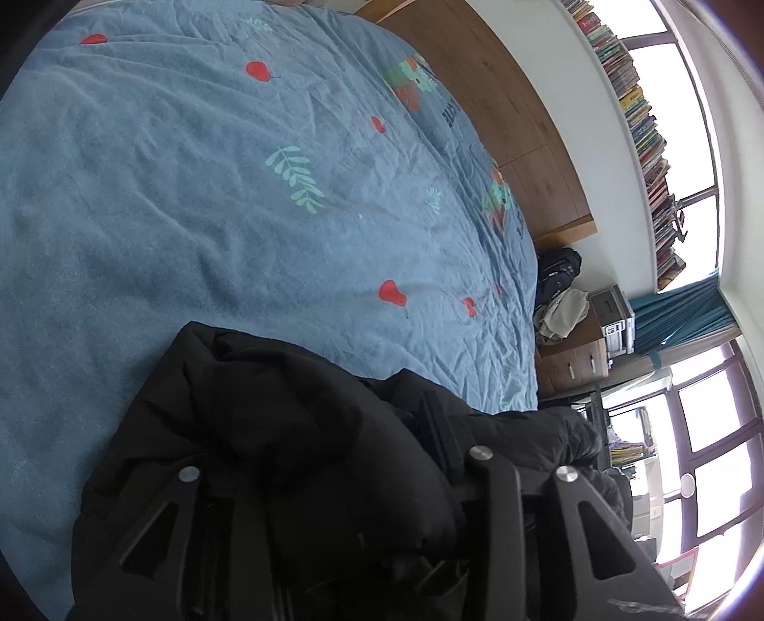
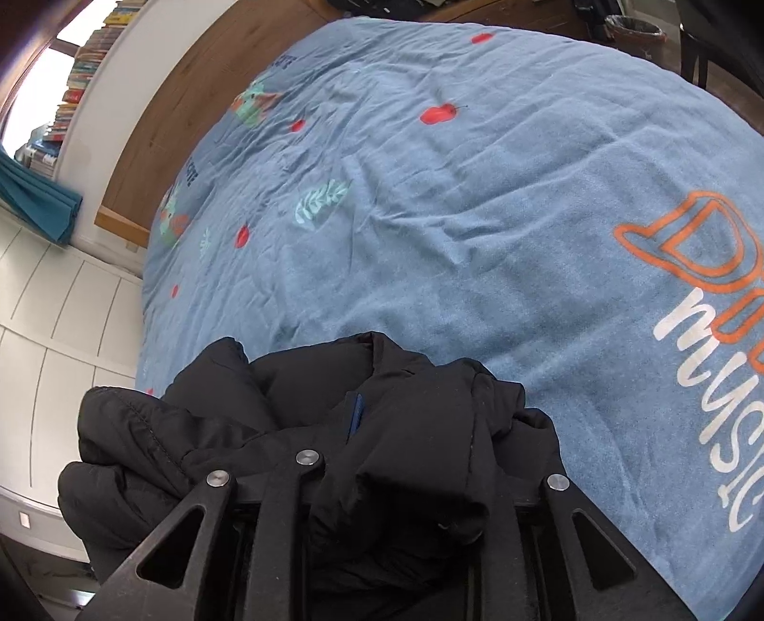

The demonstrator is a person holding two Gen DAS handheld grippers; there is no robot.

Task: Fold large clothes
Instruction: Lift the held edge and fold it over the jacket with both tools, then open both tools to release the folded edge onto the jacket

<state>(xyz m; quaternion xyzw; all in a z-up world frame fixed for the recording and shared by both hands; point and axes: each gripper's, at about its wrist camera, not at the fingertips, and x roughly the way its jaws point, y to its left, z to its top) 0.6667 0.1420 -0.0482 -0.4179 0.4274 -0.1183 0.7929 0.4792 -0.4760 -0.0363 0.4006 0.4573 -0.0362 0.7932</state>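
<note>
A black puffer jacket [image 1: 267, 430] is bunched up over the near edge of a bed with a blue printed cover [image 1: 191, 191]. My left gripper [image 1: 334, 487] is shut on a thick fold of the jacket, which hides most of its fingers; one black finger [image 1: 441, 439] shows. In the right wrist view the same jacket [image 2: 296, 406] is heaped in front of the camera on the blue cover [image 2: 477, 215]. My right gripper [image 2: 396, 492] is shut on a fold of the jacket, its fingertips buried in the fabric.
A wooden headboard [image 1: 515, 105] runs along the far side of the bed. A nightstand [image 1: 578, 358] with clothes and a box stands by windows. Bookshelves [image 1: 640, 119] line the wall. White cabinet panels [image 2: 52, 334] flank the bed. A bin [image 2: 635, 28] stands beyond.
</note>
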